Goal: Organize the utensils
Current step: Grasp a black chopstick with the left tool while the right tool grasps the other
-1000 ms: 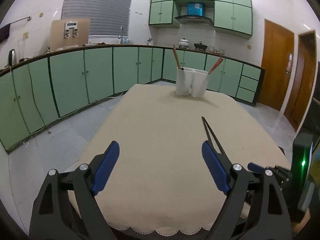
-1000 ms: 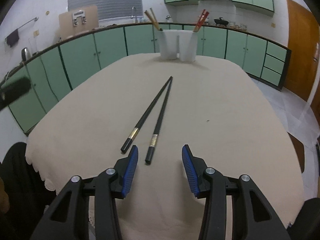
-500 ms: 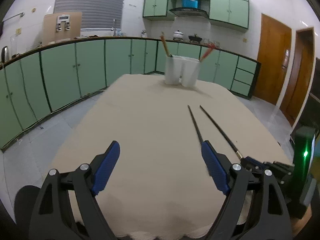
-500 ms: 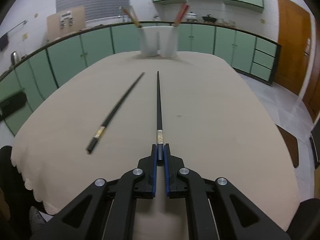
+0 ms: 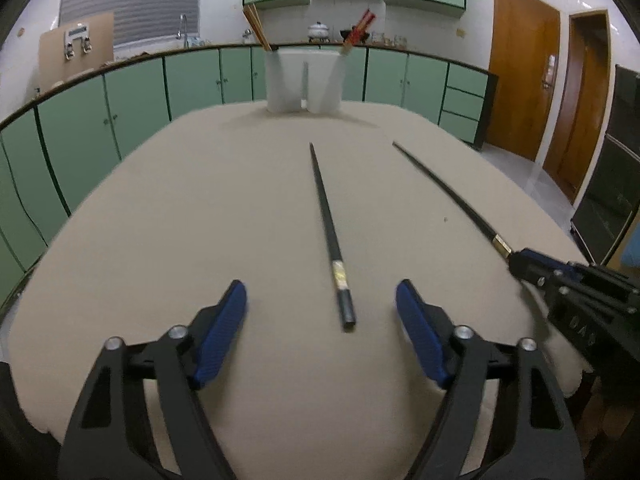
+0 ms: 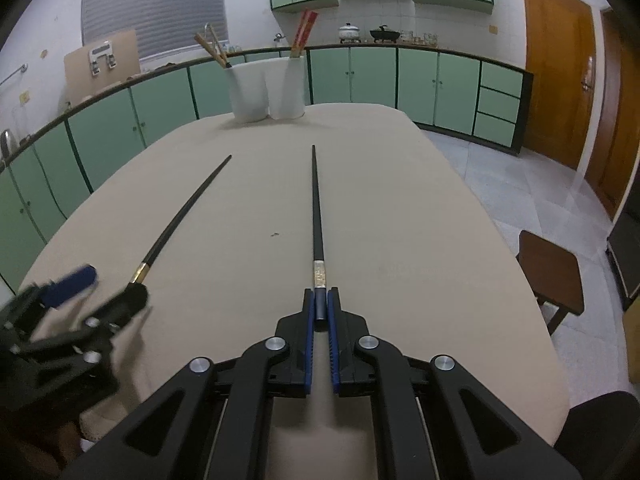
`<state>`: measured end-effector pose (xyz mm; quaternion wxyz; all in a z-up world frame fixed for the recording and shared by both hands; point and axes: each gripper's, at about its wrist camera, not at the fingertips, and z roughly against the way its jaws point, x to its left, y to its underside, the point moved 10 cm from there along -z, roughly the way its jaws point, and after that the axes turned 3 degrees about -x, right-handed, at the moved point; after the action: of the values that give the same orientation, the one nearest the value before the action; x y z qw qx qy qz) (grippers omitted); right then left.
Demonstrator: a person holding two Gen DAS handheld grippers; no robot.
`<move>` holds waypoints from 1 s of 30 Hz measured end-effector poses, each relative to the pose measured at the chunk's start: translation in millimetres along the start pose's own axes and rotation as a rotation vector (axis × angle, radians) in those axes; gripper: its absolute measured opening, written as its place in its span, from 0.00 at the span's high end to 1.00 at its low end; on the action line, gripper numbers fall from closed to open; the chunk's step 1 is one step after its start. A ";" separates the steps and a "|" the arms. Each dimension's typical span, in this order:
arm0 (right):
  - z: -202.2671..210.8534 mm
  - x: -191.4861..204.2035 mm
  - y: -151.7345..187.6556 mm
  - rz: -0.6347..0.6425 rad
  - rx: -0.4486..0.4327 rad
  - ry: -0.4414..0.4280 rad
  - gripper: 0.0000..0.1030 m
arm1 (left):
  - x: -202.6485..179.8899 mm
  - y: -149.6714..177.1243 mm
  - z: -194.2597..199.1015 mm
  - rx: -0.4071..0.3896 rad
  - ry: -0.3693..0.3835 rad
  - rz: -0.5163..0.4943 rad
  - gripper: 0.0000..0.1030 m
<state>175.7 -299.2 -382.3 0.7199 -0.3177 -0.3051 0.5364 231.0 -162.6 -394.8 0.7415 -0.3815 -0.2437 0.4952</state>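
Observation:
Two long black chopsticks lie on the beige tablecloth [image 5: 180,216]. My right gripper [image 6: 320,308] is shut on the butt end of one black chopstick [image 6: 316,208], which points toward the white utensil holder [image 6: 264,88]. The other black chopstick [image 5: 330,236] lies with its butt end between the blue pads [image 5: 222,328] of my left gripper [image 5: 320,324], whose jaws are closing without touching it. From the left wrist view the right gripper [image 5: 520,260] and its chopstick [image 5: 440,188] show at the right. The holder [image 5: 304,80] has brown chopsticks [image 5: 256,28] and red chopsticks [image 5: 360,30].
The holder stands at the table's far end. A brown wooden stool [image 6: 552,276] stands on the floor by the table's right side. Green cabinets [image 5: 120,112] curve round the room behind the table. The cloth's scalloped near edge [image 5: 576,380] is close under both grippers.
My right gripper closed on one chopstick's butt end and swung it straight. My left gripper moved forward and down until the other chopstick's end lay between its narrowing jaws.

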 end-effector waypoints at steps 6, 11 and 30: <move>-0.8 4.6 0.2 0.012 -0.003 -0.007 0.93 | -6.0 -2.3 0.4 -0.012 0.028 -0.004 0.93; 0.1 16.8 0.2 0.036 -0.002 -0.032 0.93 | 8.6 -3.3 9.4 -0.030 -0.010 0.045 0.94; 2.5 38.1 6.5 0.053 0.039 -0.105 0.94 | 23.3 3.8 20.7 0.014 -0.031 0.045 0.94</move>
<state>179.1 -260.6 -382.1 0.6945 -0.2831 -0.3235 0.5770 222.7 -133.6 -386.1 0.7291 -0.3739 -0.2430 0.5192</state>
